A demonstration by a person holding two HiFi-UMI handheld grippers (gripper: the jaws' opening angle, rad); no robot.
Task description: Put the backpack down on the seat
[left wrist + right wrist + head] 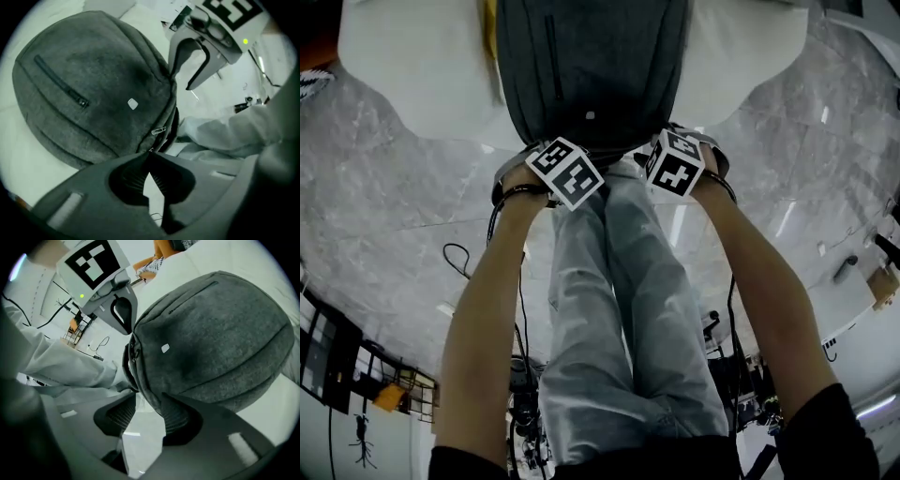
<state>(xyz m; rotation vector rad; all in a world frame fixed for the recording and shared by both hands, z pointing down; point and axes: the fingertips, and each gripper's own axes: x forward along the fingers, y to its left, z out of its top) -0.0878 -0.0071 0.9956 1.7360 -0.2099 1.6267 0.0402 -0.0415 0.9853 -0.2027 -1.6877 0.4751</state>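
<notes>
Nearest of all are the person's two bare forearms and pale grey trousers, stretched out over the polished grey marble floor. Beyond them the dark grey soft fabric backpack lies on the white cushioned seat. Its front panel faces up, and its rounded end comes to the seat's front edge, right at the two marker cubes.

The left claw is closed, its tips meeting at the bag's rim just below a small metal zip pull. I cannot tell whether a fold of cloth is caught between them. The right claw stands about half open with the bag's rim hanging between its jaws. The rim lies close against one pad and clear of the other.

The bag looks soft and slumping, so I would expect it to sag from wherever it is held. Its matt cloth should not slip much, and nothing about it seems fragile. How heavy it is depends on what is inside, which I cannot see. The stitched rim or a strap at the near end looks the soundest place to take hold, since the flat panel would only give loose cloth.

Its long axis runs straight away from the person across the seat, rounded end nearest. The pocket zip lies roughly along that line.
</notes>
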